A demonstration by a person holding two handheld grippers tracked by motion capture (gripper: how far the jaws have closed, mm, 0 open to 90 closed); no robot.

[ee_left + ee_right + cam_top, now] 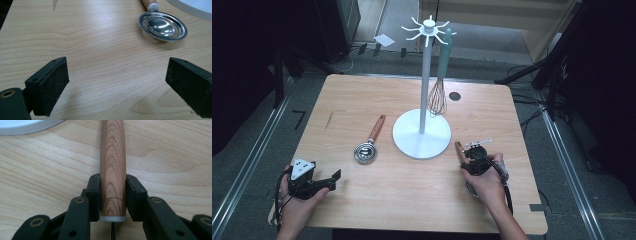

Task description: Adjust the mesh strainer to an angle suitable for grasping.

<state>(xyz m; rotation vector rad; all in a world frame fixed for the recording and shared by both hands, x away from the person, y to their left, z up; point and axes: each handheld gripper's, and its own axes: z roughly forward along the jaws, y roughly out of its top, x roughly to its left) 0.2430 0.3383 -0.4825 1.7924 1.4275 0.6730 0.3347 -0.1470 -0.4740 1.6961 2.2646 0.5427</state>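
My right gripper [471,154] is shut on the wooden handle [113,157] of a utensil lying on the table; both pads press its sides near the white collar. The handle's tip [458,148] pokes out toward the white stand, and the utensil's head is hidden under the hand. At the table's front left my left gripper [332,180] rests open, with bare wood between its pads [53,85]. A round metal scoop [365,151] with a wooden handle lies ahead of the left gripper, and its shiny bowl [162,25] is some way beyond the jaws.
A white utensil stand [422,136] with a tall pole and hooked top stands mid-table. A wire whisk [438,97] with a teal handle hangs from it on the right side. The stand's base edge [22,126] lies just beyond the held handle. A dark round hole [455,96] marks the tabletop.
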